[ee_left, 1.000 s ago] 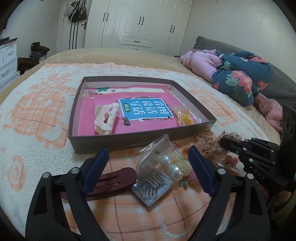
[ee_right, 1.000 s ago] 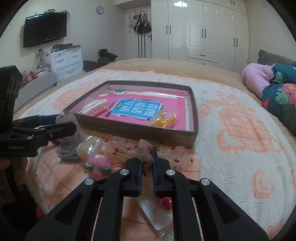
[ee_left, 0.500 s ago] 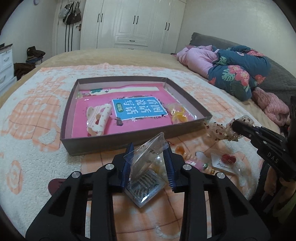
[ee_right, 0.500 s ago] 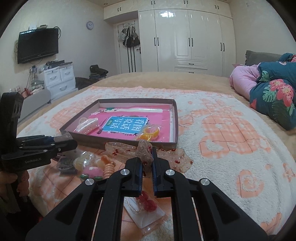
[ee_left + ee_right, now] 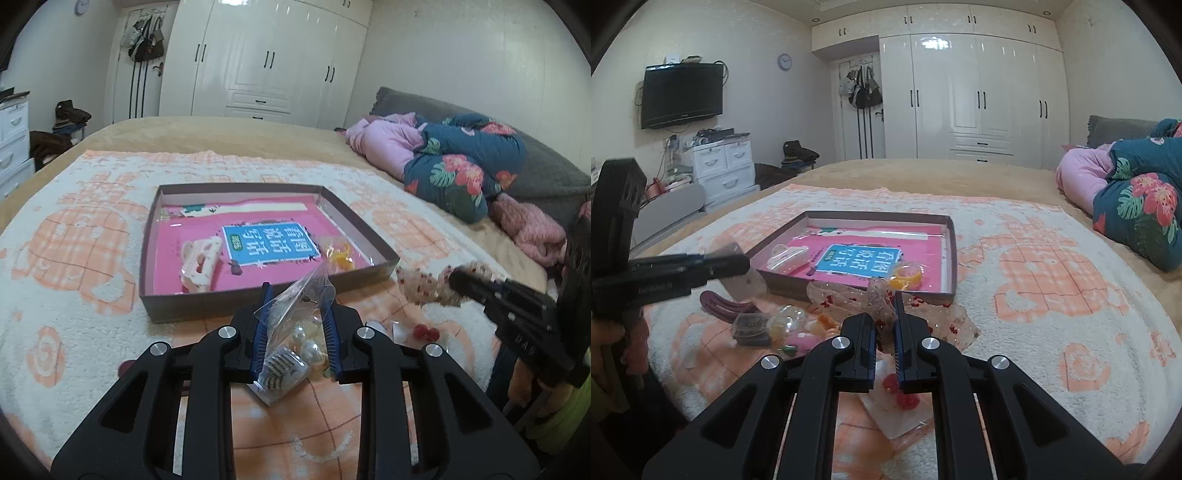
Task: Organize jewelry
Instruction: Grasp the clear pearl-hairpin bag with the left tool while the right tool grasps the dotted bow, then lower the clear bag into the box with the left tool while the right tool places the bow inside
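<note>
Left gripper [image 5: 295,325]: jaws closed on a clear bag [image 5: 295,332] of pearl pieces, pads pressing both sides; the bag's lower end hangs between the fingers, just above the blanket [image 5: 74,295]. Right gripper [image 5: 884,325]: jaws nearly together, pinching a sheer spotted bow [image 5: 879,299], whose tails trail onto the blanket. The box [image 5: 369,236] lies just beyond both grippers, near wall facing them, interior holding a white clip [image 5: 199,258] at left and a yellow piece [image 5: 338,254] at the right wall. The centre of its pink floor is bare. Loose items lie between the grippers and the box's near wall: a maroon clip [image 5: 720,304] and a red bead packet [image 5: 901,406]. Blanket right of the box is open.
</note>
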{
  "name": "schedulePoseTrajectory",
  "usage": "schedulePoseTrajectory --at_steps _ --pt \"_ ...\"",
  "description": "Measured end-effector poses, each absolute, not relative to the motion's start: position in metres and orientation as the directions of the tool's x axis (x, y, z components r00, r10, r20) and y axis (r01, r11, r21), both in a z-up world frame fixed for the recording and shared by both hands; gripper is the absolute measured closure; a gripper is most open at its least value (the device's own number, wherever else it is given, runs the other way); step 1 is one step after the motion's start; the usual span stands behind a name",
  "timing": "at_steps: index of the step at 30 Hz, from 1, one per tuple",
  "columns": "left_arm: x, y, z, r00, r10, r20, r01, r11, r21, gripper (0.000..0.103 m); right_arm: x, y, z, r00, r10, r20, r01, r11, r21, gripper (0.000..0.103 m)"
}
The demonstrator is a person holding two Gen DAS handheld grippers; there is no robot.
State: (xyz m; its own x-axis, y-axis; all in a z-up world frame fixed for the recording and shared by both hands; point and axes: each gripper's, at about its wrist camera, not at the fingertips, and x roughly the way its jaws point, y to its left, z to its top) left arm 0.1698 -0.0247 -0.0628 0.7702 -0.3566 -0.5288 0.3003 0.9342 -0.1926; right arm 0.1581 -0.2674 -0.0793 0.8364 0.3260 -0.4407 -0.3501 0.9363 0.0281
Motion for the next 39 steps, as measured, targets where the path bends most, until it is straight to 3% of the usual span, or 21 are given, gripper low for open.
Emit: schedulePoseTrajectory --at_steps 20,39 --pt "0.186 0.036 -0.041 0.852 -0.277 -0.444 0.175 0.951 -0.257 0.084 0.16 -0.223 -0.069 0.819 0.403 -0.409 -0.455 0.89 -0.035 0.095" --pt "0.234 0.022 -0.04 0.836 -0.298 -0.461 0.188 0.944 -0.271 0.084 0.231 -0.207 -0.055 0.837 0.359 -0.413 -0.428 0.899 -0.086 0.095"
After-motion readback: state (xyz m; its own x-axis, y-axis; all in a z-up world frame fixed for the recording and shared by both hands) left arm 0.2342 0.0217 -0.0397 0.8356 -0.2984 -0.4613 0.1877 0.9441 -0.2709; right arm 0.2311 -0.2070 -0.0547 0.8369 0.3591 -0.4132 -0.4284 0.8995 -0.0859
